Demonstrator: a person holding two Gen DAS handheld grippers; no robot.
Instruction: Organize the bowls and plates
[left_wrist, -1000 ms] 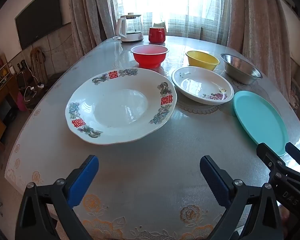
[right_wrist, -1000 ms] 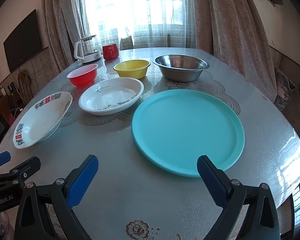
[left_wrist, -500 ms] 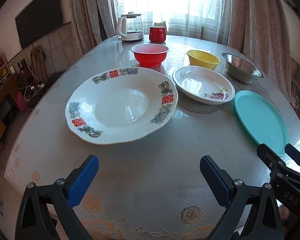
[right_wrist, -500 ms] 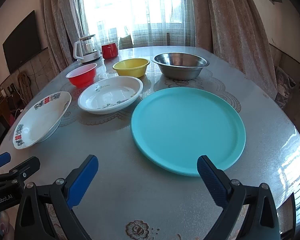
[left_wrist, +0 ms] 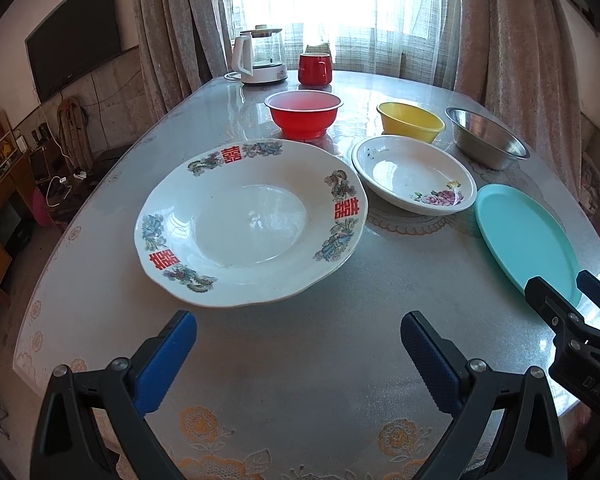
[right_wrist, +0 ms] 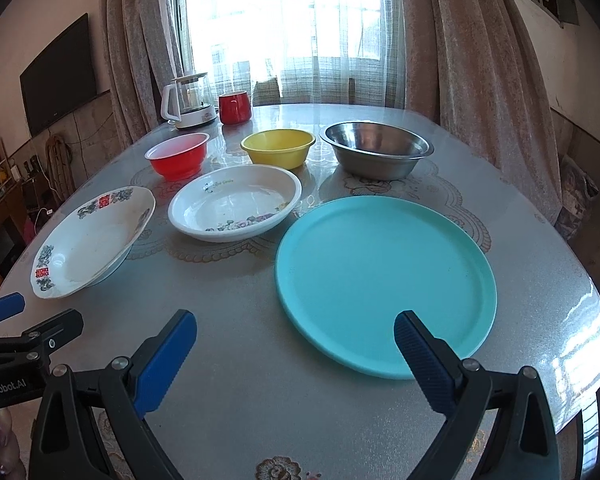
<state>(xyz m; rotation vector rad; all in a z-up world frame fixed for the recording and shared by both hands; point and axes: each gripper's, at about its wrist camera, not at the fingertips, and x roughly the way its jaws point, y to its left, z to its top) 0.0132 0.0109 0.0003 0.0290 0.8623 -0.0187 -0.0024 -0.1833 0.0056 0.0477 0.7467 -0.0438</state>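
A large white plate with red characters (left_wrist: 248,220) (right_wrist: 88,240) lies just ahead of my left gripper (left_wrist: 298,346), which is open and empty. Right of it sits a white flowered dish (left_wrist: 414,178) (right_wrist: 236,200), then a flat teal plate (left_wrist: 528,236) (right_wrist: 384,280). My right gripper (right_wrist: 294,344) is open over the teal plate's near rim, holding nothing. Behind them stand a red bowl (left_wrist: 304,114) (right_wrist: 178,156), a yellow bowl (left_wrist: 410,122) (right_wrist: 278,147) and a steel bowl (left_wrist: 486,142) (right_wrist: 376,148).
A white kettle (left_wrist: 260,60) (right_wrist: 188,102) and a red mug (left_wrist: 315,68) (right_wrist: 235,107) stand at the far end of the glossy table (left_wrist: 320,392) by the curtained window. The table's rounded edge runs close on the right (right_wrist: 580,320). A TV hangs on the left wall.
Both grippers have tilted up slightly and edged forward; the dishes sit a little lower in view. Nothing on the table has moved.
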